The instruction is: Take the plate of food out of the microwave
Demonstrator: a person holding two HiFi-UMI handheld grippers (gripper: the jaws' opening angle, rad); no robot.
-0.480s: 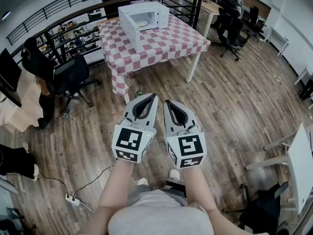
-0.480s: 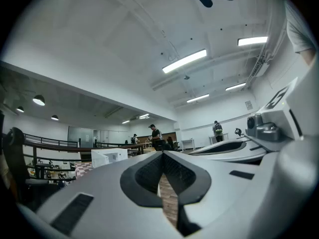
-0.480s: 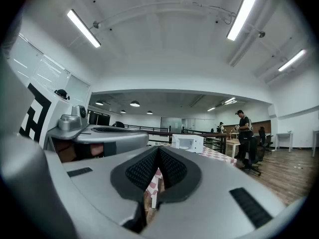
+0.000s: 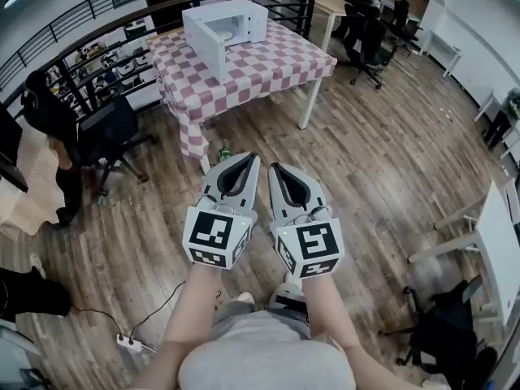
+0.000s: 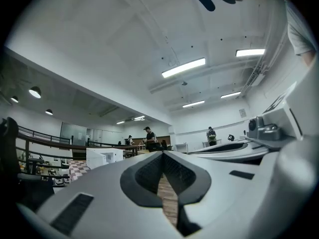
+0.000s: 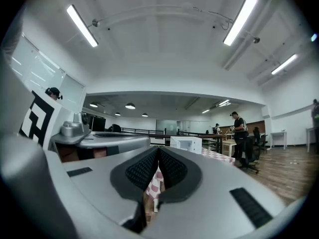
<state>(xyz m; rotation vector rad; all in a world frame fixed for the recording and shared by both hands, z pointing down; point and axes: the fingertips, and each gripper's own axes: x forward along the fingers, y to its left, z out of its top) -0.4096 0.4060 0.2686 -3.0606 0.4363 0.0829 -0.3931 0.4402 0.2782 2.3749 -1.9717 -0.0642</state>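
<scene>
Left gripper (image 4: 249,159) and right gripper (image 4: 276,168) hover side by side, fingers (image 5: 149,176) pressed together (nothing held), microwave (image 4: 227,21) on the far worktop (image 4: 272,62).

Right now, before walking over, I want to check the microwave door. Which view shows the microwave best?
The head view: the microwave sits on the checkered table, door swung open. The two gripper views show only a small, distant microwave.

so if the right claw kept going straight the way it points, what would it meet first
Probably the checked-cloth table, below the microwave; the way to it looks free, though depth is unclear.
</scene>
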